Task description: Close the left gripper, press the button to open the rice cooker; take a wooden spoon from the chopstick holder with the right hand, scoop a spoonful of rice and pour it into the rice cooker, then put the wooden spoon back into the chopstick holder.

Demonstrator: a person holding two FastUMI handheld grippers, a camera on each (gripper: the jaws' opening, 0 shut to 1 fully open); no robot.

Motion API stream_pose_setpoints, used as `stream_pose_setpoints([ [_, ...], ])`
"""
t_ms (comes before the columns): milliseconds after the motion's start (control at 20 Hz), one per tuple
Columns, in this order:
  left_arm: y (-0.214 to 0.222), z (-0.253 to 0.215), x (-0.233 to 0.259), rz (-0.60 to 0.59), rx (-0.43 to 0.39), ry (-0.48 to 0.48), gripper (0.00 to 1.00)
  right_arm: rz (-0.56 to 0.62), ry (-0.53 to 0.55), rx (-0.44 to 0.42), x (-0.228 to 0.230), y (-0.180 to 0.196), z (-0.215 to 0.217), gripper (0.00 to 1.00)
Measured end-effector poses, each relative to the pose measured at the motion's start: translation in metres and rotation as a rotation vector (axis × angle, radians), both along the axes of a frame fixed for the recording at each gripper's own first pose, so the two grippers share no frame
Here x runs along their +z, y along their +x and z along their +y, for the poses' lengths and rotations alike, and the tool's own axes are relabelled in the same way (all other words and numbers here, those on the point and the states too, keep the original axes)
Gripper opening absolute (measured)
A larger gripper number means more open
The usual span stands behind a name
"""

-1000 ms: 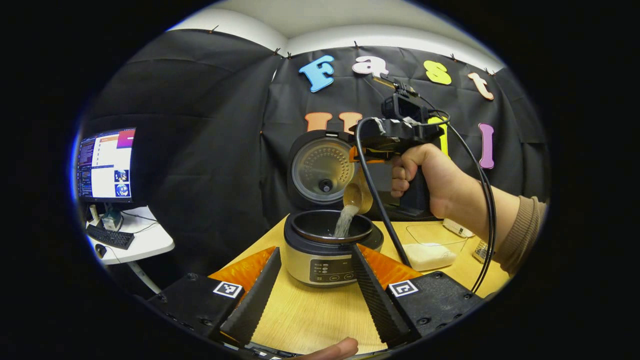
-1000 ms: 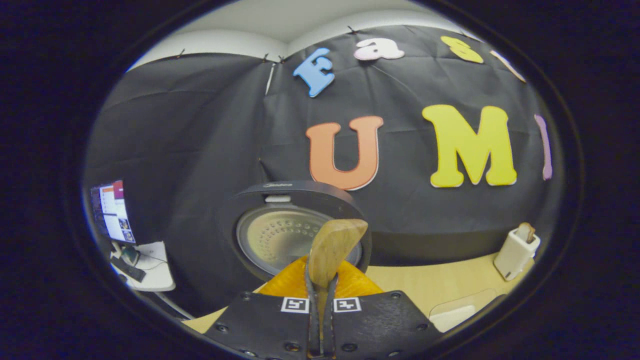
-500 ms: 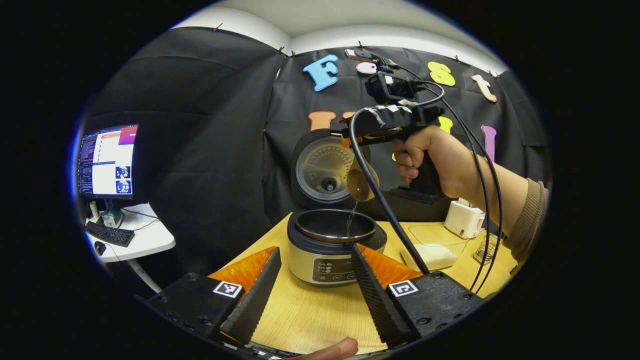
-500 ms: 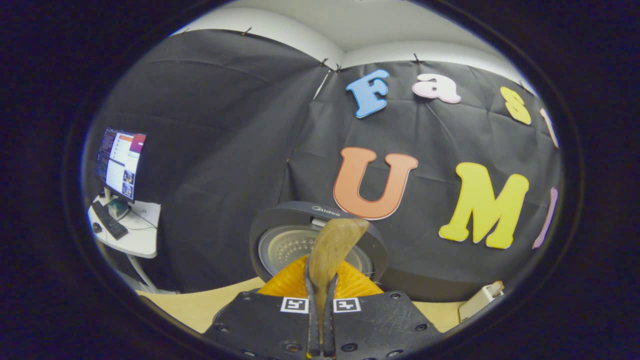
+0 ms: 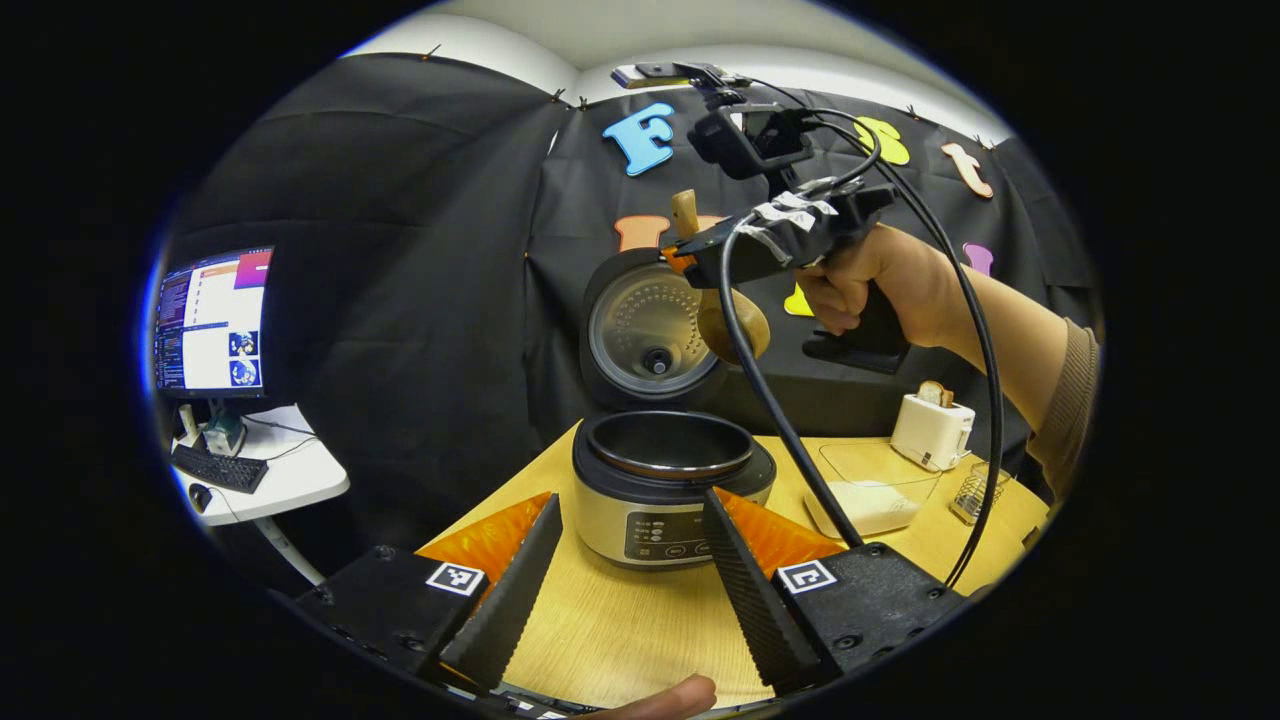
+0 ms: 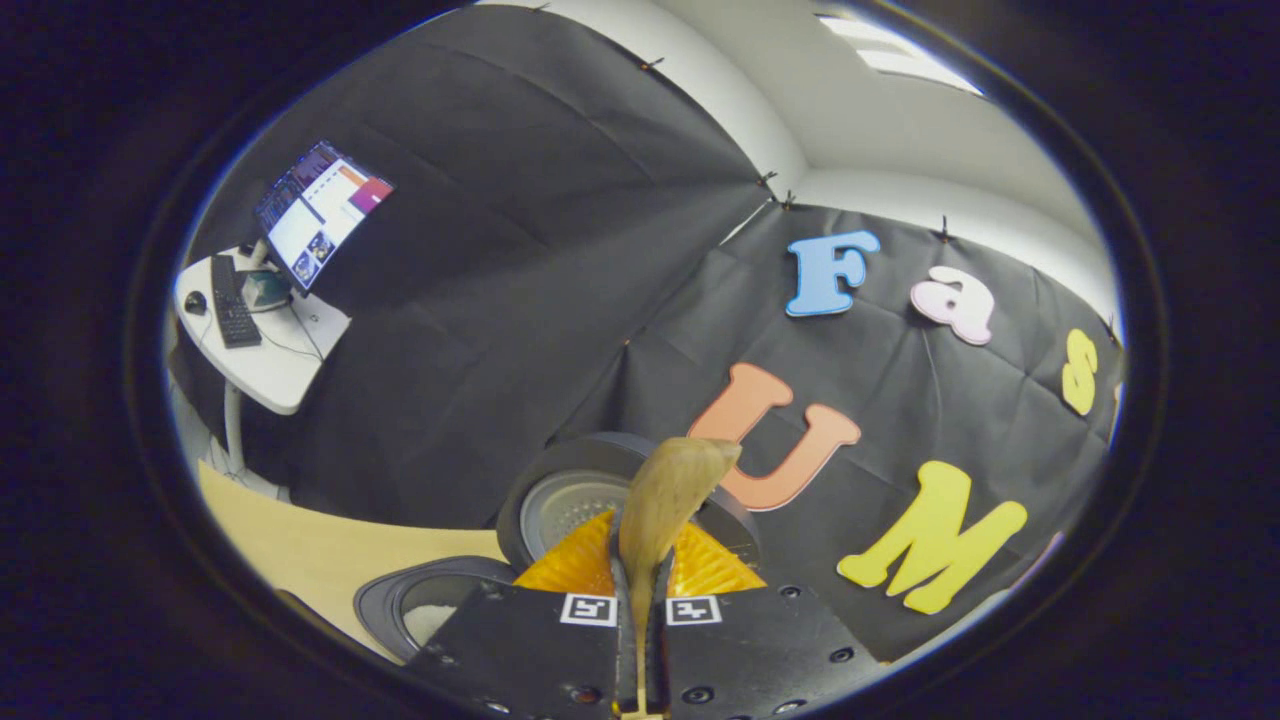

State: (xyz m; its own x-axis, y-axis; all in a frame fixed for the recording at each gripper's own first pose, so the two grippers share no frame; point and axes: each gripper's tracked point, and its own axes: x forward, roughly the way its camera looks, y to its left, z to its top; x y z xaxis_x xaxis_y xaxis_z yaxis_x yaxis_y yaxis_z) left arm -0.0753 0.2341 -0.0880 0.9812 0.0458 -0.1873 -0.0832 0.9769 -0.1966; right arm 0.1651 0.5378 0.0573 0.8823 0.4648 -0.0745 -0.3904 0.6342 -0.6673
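Rice no longer streams from the wooden spoon [image 5: 733,325], which my right gripper [image 6: 640,640] clamps and has lifted above the open rice cooker [image 5: 668,480], so pouring looks done; my left gripper [image 5: 625,560] hangs wide open, empty.

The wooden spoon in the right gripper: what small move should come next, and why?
Probably carry the wooden spoon right, toward the wire holder at the table's right edge. The right gripper holds it above the open rice cooker, and no rice is falling from it.
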Motion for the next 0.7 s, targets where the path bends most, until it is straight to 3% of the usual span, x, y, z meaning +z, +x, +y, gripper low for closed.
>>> stream_pose_setpoints([
  [350, 0.004, -0.009, 0.002, -0.003, -0.001, -0.032, 0.91, 0.024, 0.106, -0.004, 0.023, -0.008, -0.023, 0.03],
  [700, 0.001, -0.023, 0.012, -0.028, -0.014, -0.006, 0.91, 0.023, 0.190, -0.074, 0.048, -0.012, -0.093, 0.04],
])
